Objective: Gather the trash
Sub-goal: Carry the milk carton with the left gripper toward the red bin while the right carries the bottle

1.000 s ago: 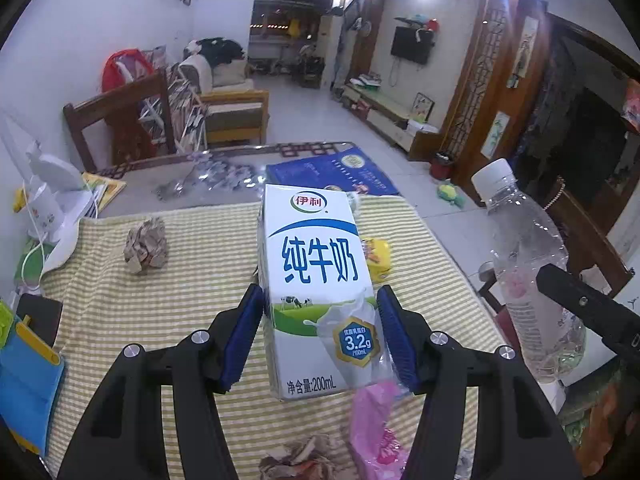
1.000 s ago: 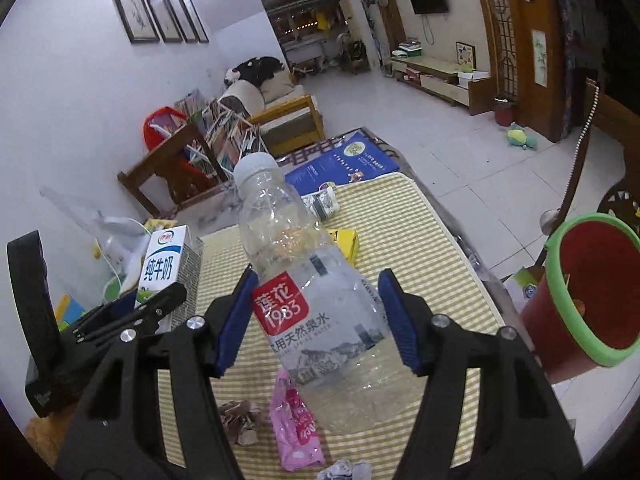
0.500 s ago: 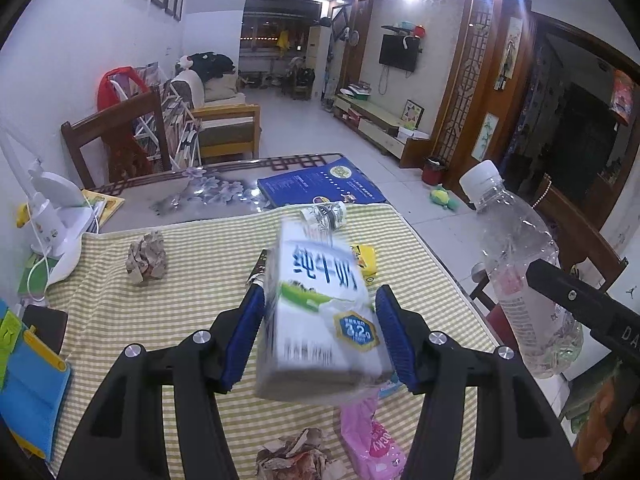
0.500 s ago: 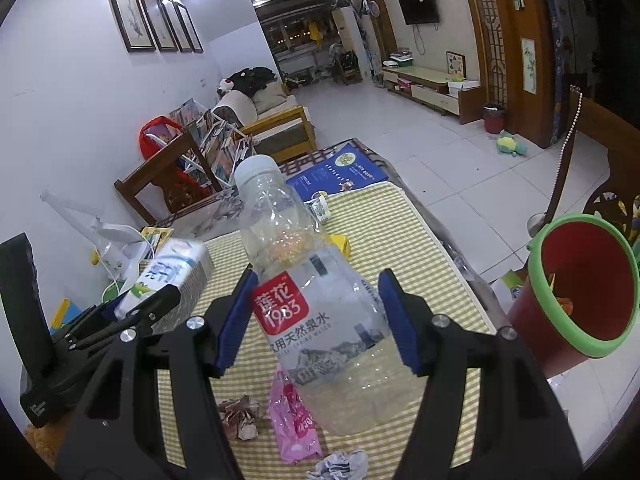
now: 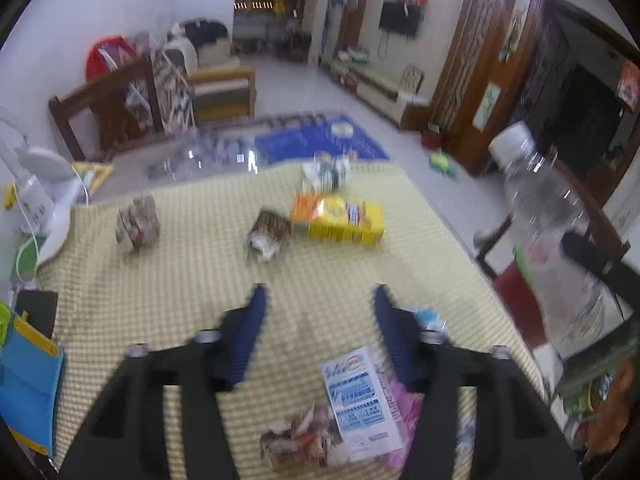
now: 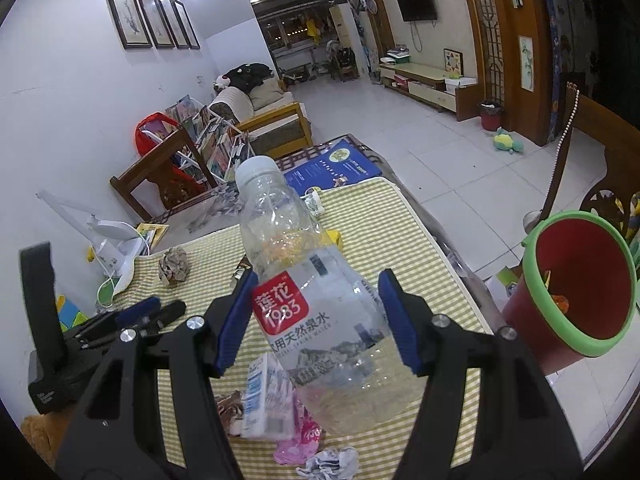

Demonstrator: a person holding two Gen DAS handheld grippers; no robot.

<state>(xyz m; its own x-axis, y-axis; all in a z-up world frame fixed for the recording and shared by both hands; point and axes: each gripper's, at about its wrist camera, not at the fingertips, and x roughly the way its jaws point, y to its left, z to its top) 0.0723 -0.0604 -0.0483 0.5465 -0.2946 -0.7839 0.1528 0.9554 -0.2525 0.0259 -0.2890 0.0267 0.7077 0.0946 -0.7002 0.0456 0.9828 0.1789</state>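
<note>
Yellow-checked cloth [image 5: 192, 288] covers the table where I am working, and my left gripper [image 5: 318, 300] hangs over it with its blue-padded jaws apart and nothing between them; they have just been opening. Below that gripper the white and blue milk carton [image 5: 362, 392] lies flat on the cloth near the front edge, partly over a pink plastic wrapper [image 5: 404, 412] and touching a crumpled brown paper wad [image 5: 296, 440]. From the right wrist I see the same carton [image 6: 262, 400] lying on its side just under my right gripper [image 6: 316, 312], beside the pink wrapper [image 6: 300, 440] and a crushed white and grey scrap [image 6: 328, 462]. My right gripper is clamped on a clear plastic water bottle with a white cap and a red label [image 6: 304, 280], pads pressing on both sides of its body, cap pointing away from me. Further out on the cloth lie a yellow and orange snack packet [image 5: 340, 218], a small crumpled brown wrapper [image 5: 268, 232] just beside it, and a balled-up paper lump [image 5: 138, 224] well off to the left. Off the table's right edge stands a red bin with a green rim [image 6: 576, 288], mouth tilted toward the camera, with some scraps inside. The left view is blurred, so finer print on the carton is unreadable.
</note>
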